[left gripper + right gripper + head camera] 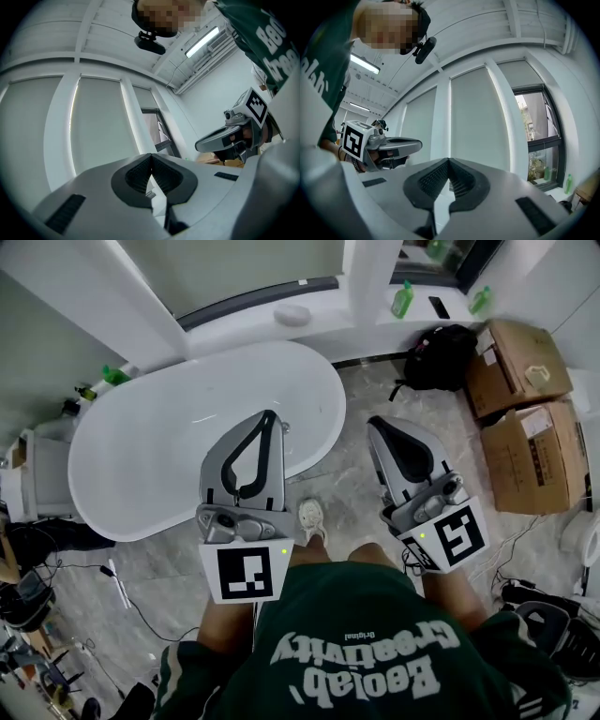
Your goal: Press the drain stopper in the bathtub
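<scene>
A white oval bathtub [169, 460] stands ahead and to the left in the head view; I cannot make out its drain stopper, only a small metal fitting [284, 427] at the rim. My left gripper [269, 416] is held over the tub's right side, jaws shut with nothing between them. My right gripper [375, 424] hangs over the floor right of the tub, also shut and empty. The left gripper view has the closed jaw tips [151, 157] aimed up at windows, with the right gripper [234, 136] beside. In the right gripper view the shut tips [449, 162] also point upward.
Two cardboard boxes [520, 367] [539, 456] and a black bag [441, 357] sit on the floor at the right. Green bottles [402, 301] stand on the ledge behind the tub. A toilet [37, 474] and cables [122, 592] lie at the left. A shoe [311, 518] is by the tub.
</scene>
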A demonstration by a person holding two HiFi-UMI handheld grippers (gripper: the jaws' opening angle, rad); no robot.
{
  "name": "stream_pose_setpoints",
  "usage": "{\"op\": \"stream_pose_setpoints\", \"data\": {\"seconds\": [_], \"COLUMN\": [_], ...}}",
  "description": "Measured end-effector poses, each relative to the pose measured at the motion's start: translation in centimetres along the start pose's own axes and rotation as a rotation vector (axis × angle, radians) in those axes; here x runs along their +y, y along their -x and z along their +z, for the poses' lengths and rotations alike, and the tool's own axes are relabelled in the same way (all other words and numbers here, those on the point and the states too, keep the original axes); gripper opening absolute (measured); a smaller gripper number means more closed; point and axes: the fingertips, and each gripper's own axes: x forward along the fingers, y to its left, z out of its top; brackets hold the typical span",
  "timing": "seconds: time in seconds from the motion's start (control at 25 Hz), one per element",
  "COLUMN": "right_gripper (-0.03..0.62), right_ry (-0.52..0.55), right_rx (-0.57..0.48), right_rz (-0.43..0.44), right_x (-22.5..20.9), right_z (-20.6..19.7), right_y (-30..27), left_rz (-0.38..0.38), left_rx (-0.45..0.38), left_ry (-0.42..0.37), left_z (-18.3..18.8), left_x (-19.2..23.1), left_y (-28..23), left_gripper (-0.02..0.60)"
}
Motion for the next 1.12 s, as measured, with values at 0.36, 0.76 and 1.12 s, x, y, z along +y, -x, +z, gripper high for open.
{"op": "stream_pose_setpoints", "data": {"seconds": [0.36, 0.76, 1.12], "right_gripper": [0.014, 0.014, 0.014], "right_ry": [-0.003, -0.01, 0.007], "right_rx": [0.021, 0.052, 0.099], "right_rz": [-0.011, -0.037, -0.006], "right_x": [-1.6, -2.6, -1.8], "right_z": [-1.0, -2.5, -3.4], "right_y": [-4.6, -7.4, -9.5], "left_rz": [-0.013, -0.03, -0.031], "left_rx": [0.006, 0.017, 0.027], "left_ry": [0.033, 0.078, 0.136], "left_z": [-2.2, -4.8, -6.4], "left_x": [3.2, 5.5, 6.9], "left_y": [-3.7, -5.6, -5.9], "left_gripper": [0.003, 0.003, 0.003]}}
